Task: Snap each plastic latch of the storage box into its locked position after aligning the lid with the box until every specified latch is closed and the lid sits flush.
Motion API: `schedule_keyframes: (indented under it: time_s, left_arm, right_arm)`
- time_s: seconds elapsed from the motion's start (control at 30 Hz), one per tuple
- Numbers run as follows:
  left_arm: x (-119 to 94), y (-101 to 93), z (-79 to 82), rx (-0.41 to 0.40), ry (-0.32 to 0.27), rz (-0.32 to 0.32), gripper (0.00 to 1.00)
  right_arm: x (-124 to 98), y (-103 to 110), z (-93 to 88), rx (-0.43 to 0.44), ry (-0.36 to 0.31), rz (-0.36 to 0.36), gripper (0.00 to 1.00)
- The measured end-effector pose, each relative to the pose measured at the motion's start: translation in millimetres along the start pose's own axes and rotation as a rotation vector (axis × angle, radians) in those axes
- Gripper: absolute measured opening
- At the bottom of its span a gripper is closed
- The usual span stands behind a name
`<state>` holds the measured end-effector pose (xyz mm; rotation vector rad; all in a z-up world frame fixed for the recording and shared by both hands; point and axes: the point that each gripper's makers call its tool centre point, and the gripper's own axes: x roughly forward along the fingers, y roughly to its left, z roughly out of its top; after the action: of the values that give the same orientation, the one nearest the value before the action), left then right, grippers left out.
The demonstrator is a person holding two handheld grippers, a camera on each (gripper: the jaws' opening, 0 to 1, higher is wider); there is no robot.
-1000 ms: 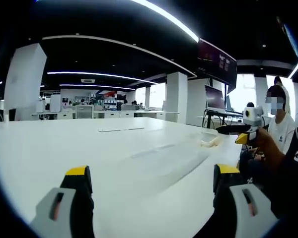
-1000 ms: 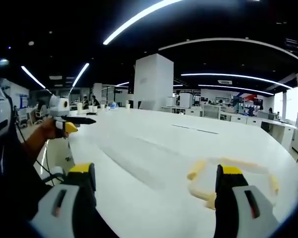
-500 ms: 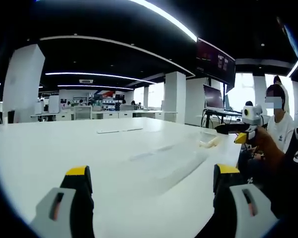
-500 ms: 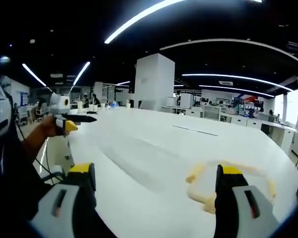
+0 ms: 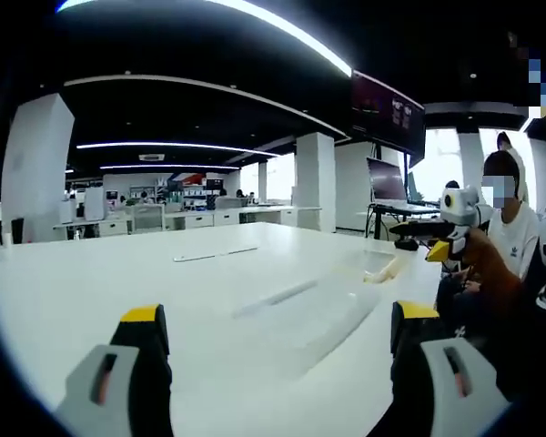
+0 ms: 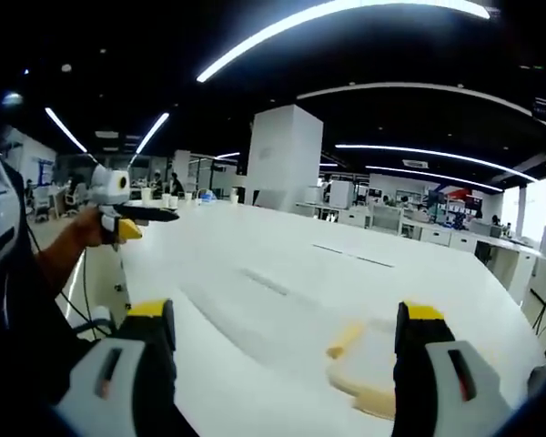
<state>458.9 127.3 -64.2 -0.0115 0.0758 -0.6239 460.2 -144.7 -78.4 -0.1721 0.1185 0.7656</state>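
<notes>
A clear plastic storage box point(image 5: 314, 314) lies on the white table point(image 5: 118, 273), hard to make out, with a pale yellow latch point(image 5: 383, 268) at its far right end. In the right gripper view the clear box point(image 6: 255, 305) stretches across the table point(image 6: 282, 246), and yellowish latches point(image 6: 344, 340) show low at the right. My left gripper point(image 5: 278, 314) hovers open in front of the box, holding nothing. My right gripper point(image 6: 287, 311) is open and empty too. Each gripper shows in the other's view, held in a hand: right gripper point(image 5: 434, 238), left gripper point(image 6: 132, 216).
A person point(image 5: 508, 223) sits at the table's right end beside a monitor point(image 5: 392, 178) on a stand. White pillars point(image 6: 285, 155) and rows of desks point(image 5: 191, 217) stand beyond the table. The table edge point(image 6: 132, 273) runs near the hand holding the left gripper.
Both cameras have tilted a little, so the scene sits differently in each view; in the right gripper view the yellow latches now lie lower. Both grippers stay open and empty.
</notes>
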Motion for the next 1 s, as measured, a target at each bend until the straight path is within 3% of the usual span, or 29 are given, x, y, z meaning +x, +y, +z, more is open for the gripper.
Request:
schedule_keyframes:
  time_s: [0.13,0.3,0.63,1.0]
  left_arm:
    - [2.1,-12.0,0.0,-0.015,-0.004,-0.021,1.00]
    - [6.5,-3.4,-1.9,-0.040,-0.006,0.068,1.00]
    - [22.2,-28.0,-7.6,-0.041,0.013,0.025,1.00]
    - [42.4,-47.8,-7.0,-0.057,0.010,0.002,1.00]
  right_arm:
    - [-2.6,2.1,-4.1,0.007,0.009,0.004,1.00]
    - [-11.7,-0.8,-1.3,0.008,-0.008,-0.009,1.00]
    - [-24.5,-25.3,-17.9,0.035,0.001,-0.052,1.00]
    - [-31.5,-40.1,-19.3,0.029,-0.013,-0.048,1.00]
